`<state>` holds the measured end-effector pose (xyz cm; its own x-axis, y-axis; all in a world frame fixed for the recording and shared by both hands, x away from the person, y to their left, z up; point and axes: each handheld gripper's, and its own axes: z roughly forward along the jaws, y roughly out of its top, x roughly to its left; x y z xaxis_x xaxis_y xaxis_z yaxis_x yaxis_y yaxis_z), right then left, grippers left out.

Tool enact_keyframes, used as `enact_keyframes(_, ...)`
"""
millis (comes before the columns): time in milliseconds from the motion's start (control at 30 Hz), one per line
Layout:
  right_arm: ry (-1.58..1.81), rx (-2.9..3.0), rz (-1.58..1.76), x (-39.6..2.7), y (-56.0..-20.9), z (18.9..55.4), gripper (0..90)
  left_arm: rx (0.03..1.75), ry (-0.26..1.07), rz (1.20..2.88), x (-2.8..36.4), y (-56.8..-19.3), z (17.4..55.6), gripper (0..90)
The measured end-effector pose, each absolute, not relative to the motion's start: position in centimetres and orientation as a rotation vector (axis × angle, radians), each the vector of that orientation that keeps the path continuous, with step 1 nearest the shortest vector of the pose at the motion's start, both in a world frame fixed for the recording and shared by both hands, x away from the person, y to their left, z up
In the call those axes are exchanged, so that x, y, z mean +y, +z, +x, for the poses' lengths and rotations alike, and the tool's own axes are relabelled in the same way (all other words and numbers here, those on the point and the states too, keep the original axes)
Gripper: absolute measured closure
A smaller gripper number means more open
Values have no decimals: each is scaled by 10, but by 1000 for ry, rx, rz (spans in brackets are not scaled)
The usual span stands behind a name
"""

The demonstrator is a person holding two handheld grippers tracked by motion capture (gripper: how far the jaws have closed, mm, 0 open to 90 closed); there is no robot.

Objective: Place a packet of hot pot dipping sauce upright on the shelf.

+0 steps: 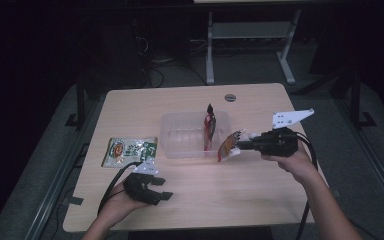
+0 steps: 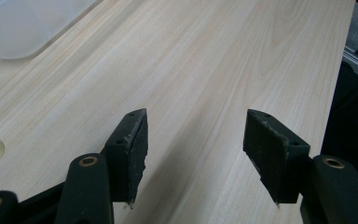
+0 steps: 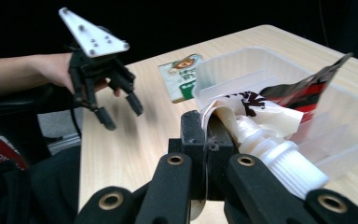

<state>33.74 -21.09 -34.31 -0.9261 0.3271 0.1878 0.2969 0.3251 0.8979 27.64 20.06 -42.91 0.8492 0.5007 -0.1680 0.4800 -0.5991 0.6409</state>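
My right gripper is shut on a white and orange spout pouch, held above the table by the right front corner of a clear plastic tub. In the right gripper view the pouch is crumpled between the jaws, its white screw cap lying beside them. A red and black packet stands upright in the tub. My left gripper hovers low near the table's front edge, open with nothing between its fingers.
A green and white snack packet lies flat left of the tub. The tub's corner shows far off in the left gripper view. The wooden table ends just behind my left hand. Desk legs stand beyond.
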Motion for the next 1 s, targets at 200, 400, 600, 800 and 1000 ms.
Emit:
enact_keyframes(200, 1691, 2523, 619, -214, -337, 355, 892, 740, 47, 2301, 206, -430, 273, 376)
enact_keyframes(400, 1676, 2523, 637, -214, -332, 374, 892, 765, 54, 2294, 211, -432, 268, 375)
enact_keyframes(600, 1643, 2536, 651, -212, -332, 391, 892, 789, 60, 2284, 216, -433, 265, 375)
enact_keyframes(800, 1600, 2543, 677, -215, -334, 400, 892, 804, 58, 2281, 218, -433, 263, 376)
enact_keyframes(1000, 1556, 2547, 693, -217, -336, 404, 891, 798, 63, 2274, 219, -432, 263, 376)
